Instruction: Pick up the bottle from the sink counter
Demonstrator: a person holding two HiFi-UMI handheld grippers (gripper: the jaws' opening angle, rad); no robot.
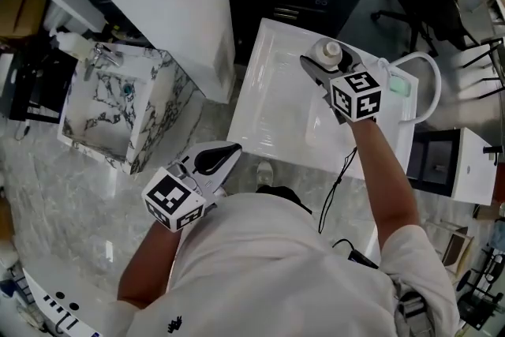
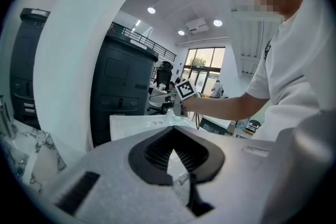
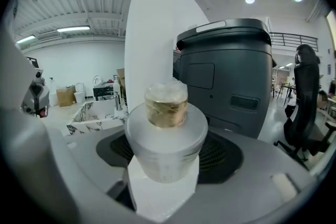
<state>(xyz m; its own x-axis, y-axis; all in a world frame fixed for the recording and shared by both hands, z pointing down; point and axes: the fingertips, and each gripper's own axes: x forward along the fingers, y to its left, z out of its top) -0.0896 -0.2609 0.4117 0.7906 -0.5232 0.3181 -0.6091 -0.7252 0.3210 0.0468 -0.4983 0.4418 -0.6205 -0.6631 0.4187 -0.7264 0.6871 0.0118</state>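
Just left of the white sink [image 1: 272, 110], near its front corner, my left gripper [image 1: 229, 151] has its fingers closed together with nothing between them. Over the white sink's far right side, my right gripper [image 1: 330, 64] has its fingers spread wide, clamped on the upright, capped bottle [image 1: 328, 51].

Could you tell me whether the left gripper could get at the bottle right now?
Probably not usefully: the right gripper clamps the bottle above the white sink, and the left gripper sits by the person's body with its jaws together.
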